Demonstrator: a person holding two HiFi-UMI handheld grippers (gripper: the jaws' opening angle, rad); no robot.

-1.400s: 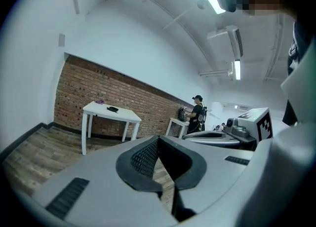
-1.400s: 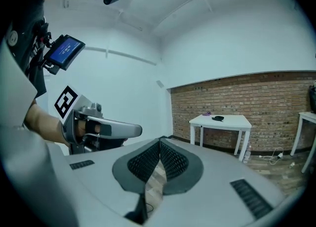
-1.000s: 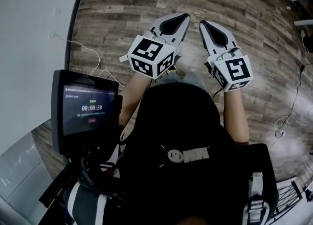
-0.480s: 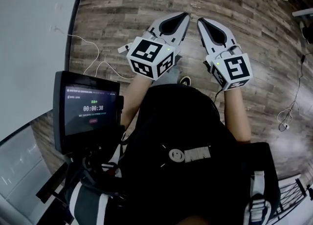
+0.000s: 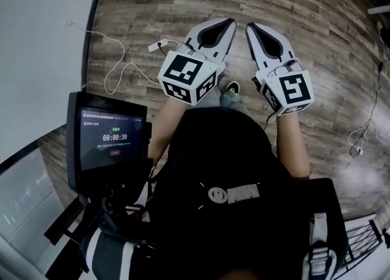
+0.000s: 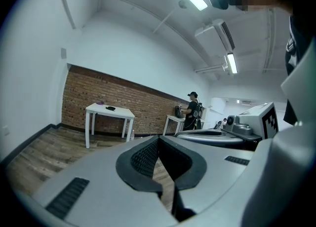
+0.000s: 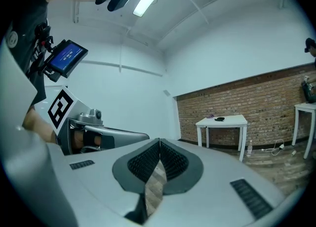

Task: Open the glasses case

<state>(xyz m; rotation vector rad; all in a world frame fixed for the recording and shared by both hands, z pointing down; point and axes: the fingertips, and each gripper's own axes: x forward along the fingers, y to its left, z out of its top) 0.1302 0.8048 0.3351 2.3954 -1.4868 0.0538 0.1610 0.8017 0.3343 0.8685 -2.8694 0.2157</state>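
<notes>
We hold the left hand-held gripper (image 5: 229, 24) and the right hand-held gripper (image 5: 250, 28) side by side before our chest, close together but not touching, both above the floor (image 5: 152, 5). Our shoe (image 5: 230, 87) rests on the floor below and between them. A screen (image 5: 111, 139) sits at our left side, nearer to us than the two tools. Left of the left hand-held gripper a cable (image 5: 122, 69) lies on the floor, near the side wall (image 5: 42, 41); a second cable (image 5: 365, 129) lies far to our right. Ahead, a bench (image 6: 109, 111) stands against the far wall (image 6: 148, 107) with a small item (image 6: 110, 108) on top; right of it stands a second bench (image 6: 174, 118), with a person (image 6: 191, 110) at it.
</notes>
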